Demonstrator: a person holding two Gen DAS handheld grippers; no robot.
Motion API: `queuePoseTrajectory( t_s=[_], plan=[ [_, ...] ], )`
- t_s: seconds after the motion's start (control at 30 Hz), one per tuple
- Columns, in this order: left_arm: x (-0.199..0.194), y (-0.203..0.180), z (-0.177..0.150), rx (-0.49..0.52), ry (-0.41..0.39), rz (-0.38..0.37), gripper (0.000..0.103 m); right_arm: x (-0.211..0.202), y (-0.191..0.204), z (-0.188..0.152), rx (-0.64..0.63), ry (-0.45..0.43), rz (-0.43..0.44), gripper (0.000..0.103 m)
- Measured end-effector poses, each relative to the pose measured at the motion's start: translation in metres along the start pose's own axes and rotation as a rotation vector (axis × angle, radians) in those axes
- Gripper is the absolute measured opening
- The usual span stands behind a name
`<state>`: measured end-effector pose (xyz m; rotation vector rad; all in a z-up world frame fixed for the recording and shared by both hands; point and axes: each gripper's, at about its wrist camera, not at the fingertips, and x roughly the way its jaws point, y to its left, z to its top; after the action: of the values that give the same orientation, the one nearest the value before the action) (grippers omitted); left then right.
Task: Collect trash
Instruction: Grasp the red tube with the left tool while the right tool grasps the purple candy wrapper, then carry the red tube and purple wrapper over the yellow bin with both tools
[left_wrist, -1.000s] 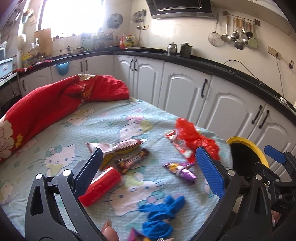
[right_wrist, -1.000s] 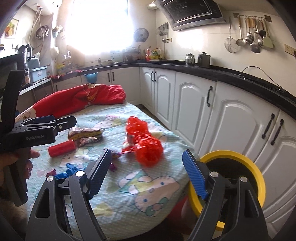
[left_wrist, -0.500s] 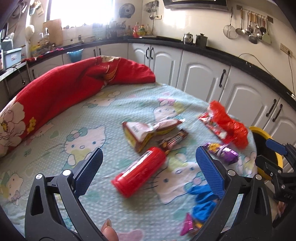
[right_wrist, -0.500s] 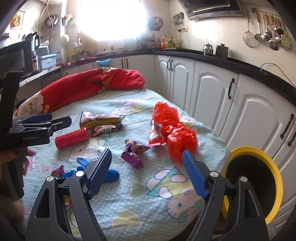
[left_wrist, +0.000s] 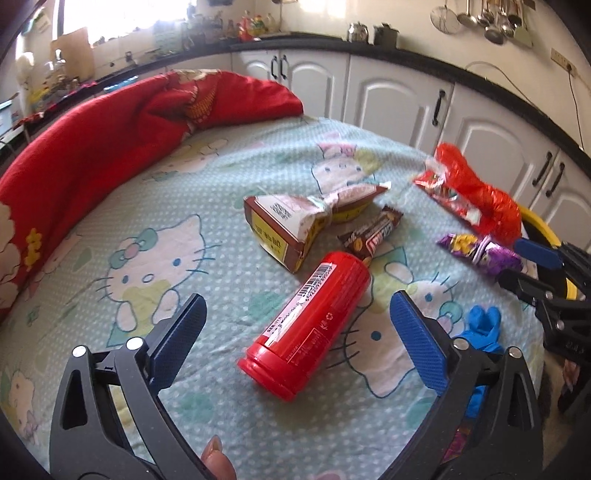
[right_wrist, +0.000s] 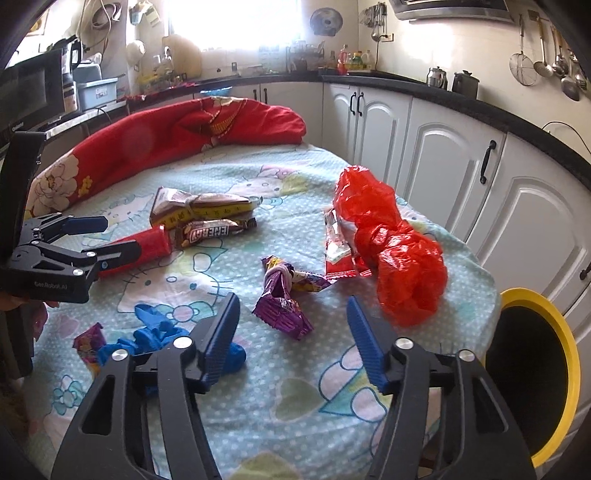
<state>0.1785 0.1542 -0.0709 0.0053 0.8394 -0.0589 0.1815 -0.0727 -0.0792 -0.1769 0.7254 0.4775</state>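
The left gripper (left_wrist: 295, 317) is spread wide, its jaws framing a red canister (left_wrist: 308, 325) lying untouched on the desk (left_wrist: 147, 192). The right gripper (right_wrist: 291, 325) has just been narrowing – partly spread, empty – with a purple wrapper (right_wrist: 284, 295) just ahead between its fingers.

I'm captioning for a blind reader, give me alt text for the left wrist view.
An open left gripper hovers over a red can lying on a cartoon-cat bedsheet. Beyond it lie a brown carton, candy wrappers and a red bag, with kitchen cabinets behind.
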Motion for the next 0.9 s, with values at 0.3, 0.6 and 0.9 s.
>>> queuePoseTrajectory(
  t_s=[0.3,0.6,0.9],
  plan=[
    [0.015,-0.002,-0.005,0.018,0.054,-0.031,0.062,0.013,0.006,-0.003,-0.032,0.032,0.023,0.012],
    [0.013,-0.006,-0.009,0.063,0.068,0.001,0.039,0.002,0.008,-0.004,-0.038,0.012,0.052,0.012],
    [0.005,-0.007,-0.013,0.051,0.072,-0.004,0.028,-0.011,0.003,-0.005,-0.033,-0.001,0.057,0.012]
  ],
)
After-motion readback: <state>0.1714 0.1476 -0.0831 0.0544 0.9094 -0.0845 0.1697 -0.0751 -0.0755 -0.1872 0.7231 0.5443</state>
